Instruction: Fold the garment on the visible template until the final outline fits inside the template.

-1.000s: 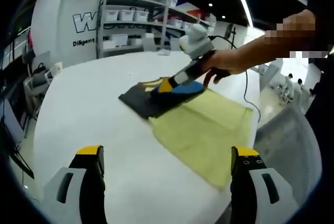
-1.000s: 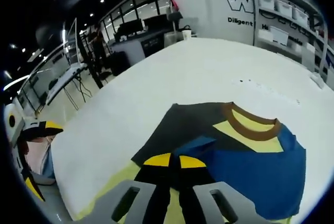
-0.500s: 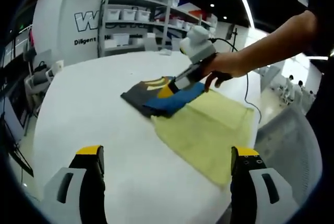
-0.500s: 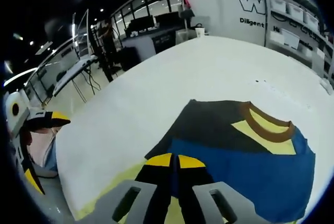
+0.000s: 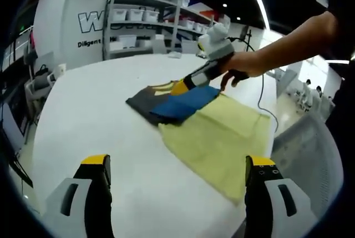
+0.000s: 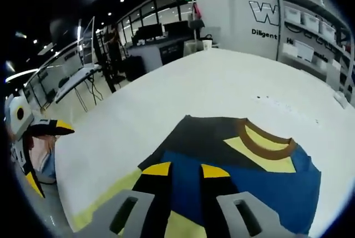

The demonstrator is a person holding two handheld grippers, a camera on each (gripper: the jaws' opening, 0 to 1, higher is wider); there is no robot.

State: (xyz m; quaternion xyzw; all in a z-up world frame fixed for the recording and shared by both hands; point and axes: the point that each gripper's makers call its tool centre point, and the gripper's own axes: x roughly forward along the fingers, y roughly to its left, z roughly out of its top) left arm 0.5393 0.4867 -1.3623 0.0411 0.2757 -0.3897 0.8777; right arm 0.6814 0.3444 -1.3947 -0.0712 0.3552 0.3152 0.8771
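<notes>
The folded garment (image 5: 173, 102) lies on the white table (image 5: 100, 116). It is dark grey with a blue layer on top and a yellow patch under a brown collar (image 6: 260, 143). It rests at the far end of the yellow-green template (image 5: 219, 138). My right gripper (image 6: 186, 170) hovers just over the blue layer (image 6: 244, 185), its jaws slightly apart with nothing between them. In the left gripper view the right gripper (image 5: 188, 85) is held by a hand (image 5: 236, 66) above the garment's far edge. My left gripper (image 5: 177, 163) stands wide open near the table's front, well short of the cloth.
Shelves with white bins (image 5: 133, 16) stand behind the table. A mesh chair (image 5: 310, 149) is at the right by the table edge, and a cable (image 5: 262, 96) trails over that side. Desks and stands (image 6: 83, 77) fill the room to the left.
The right gripper's jaws, shut on the blue fold before, have parted and let it go. The blue layer now lies flat over the dark part. The left gripper has stayed put.
</notes>
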